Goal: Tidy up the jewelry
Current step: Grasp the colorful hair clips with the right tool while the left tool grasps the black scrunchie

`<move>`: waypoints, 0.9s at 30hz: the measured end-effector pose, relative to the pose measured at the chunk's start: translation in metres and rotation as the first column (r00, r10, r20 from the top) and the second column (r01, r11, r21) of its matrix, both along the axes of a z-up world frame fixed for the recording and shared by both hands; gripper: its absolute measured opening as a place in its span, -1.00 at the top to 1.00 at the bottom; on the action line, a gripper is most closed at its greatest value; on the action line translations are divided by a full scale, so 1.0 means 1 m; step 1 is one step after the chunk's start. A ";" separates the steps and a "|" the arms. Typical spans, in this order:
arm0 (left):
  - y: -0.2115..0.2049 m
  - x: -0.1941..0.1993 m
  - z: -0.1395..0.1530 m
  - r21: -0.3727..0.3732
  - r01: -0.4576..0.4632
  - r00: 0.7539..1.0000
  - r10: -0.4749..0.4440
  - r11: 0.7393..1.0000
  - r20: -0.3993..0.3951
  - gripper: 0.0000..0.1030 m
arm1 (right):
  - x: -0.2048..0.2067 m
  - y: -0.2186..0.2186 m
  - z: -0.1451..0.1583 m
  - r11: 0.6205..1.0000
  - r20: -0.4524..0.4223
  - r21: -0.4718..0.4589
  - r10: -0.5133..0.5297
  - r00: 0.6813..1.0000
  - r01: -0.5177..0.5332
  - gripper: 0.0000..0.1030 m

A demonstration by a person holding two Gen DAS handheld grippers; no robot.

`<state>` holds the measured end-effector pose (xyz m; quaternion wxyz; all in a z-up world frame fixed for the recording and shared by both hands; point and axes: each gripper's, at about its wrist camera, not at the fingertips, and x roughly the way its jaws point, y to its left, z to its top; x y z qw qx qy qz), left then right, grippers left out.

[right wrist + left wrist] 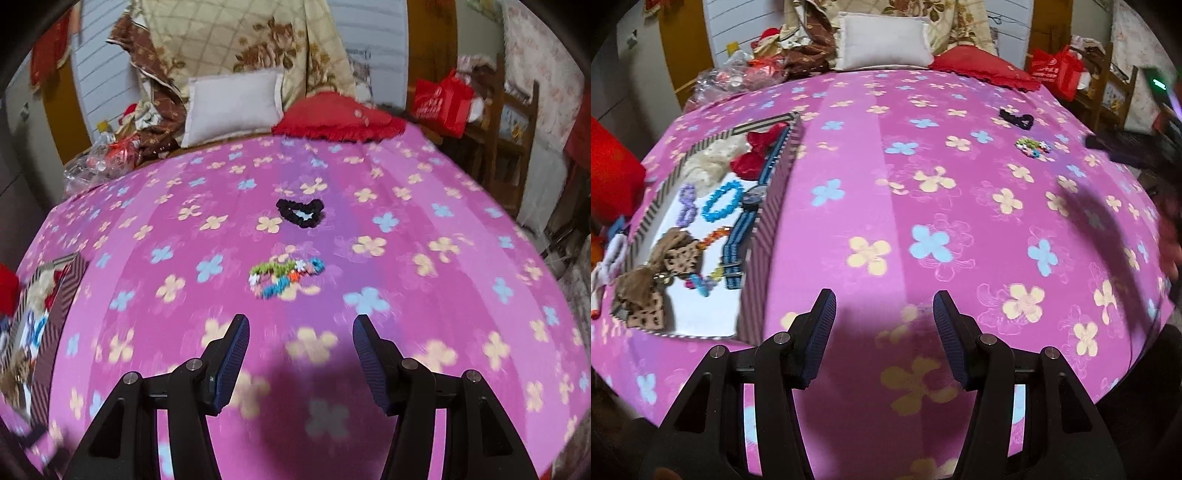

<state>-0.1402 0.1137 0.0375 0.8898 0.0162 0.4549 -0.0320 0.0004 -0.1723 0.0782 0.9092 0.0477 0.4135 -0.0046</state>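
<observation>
A striped box [777, 206] lies open on the pink flowered bedspread [923, 206] at the left. Inside it are a blue beaded bracelet [722, 201], a purple one [687, 205], a blue striped watch [753, 199], red and cream scrunchies and brown bows. A multicoloured bead bracelet [286, 275] and a black scrunchie [301, 211] lie loose on the spread, ahead of my right gripper [299, 325]. My left gripper [884, 299] hovers to the right of the box. Both stand open and empty. The same box [55, 306] shows blurred at the left of the right wrist view.
A white pillow [232, 105], a red cushion [340, 118] and a floral quilt [243, 44] are piled at the head of the bed. Plastic bags and clutter [738, 74] sit at the far left. A wooden chair with a red bag [441, 99] stands right of the bed.
</observation>
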 end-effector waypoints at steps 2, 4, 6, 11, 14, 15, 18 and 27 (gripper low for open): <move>0.001 0.003 -0.005 -0.012 0.004 1.000 -0.004 1.000 -0.006 -0.06 | 0.029 -0.005 -0.011 0.999 -0.050 0.039 -0.009 0.999 0.011 -0.09; 0.005 0.005 -0.007 -0.032 -0.001 1.000 0.000 0.999 -0.009 -0.06 | 0.054 -0.011 -0.018 0.996 -0.081 0.085 -0.029 0.996 0.035 -0.09; 0.009 0.007 -0.009 -0.051 -0.008 1.000 0.007 0.999 -0.010 -0.06 | 0.079 -0.019 -0.021 0.991 -0.102 0.119 -0.048 0.994 0.060 -0.09; 0.013 0.011 -0.013 -0.081 -0.006 1.000 0.007 0.997 0.003 -0.06 | 0.138 -0.026 -0.029 0.984 -0.138 0.145 -0.078 0.987 0.098 -0.09; 0.012 0.014 -0.018 -0.087 0.009 1.000 -0.009 0.996 -0.001 -0.06 | 0.171 -0.027 -0.038 0.983 -0.162 0.117 -0.121 0.979 0.141 -0.08; 0.012 0.015 -0.019 -0.087 0.012 1.000 -0.012 0.996 -0.003 -0.06 | 0.179 -0.028 -0.041 0.982 -0.171 0.113 -0.133 0.976 0.154 -0.07; 0.014 0.018 -0.025 -0.085 0.010 1.000 -0.011 0.996 -0.016 -0.06 | 0.198 -0.031 -0.052 0.978 -0.201 0.106 -0.155 0.967 0.179 0.53; 0.022 0.019 -0.029 -0.098 -0.020 1.000 0.018 0.995 -0.023 -0.06 | 0.167 0.028 -0.058 0.946 -0.234 0.311 0.167 0.958 -0.089 0.85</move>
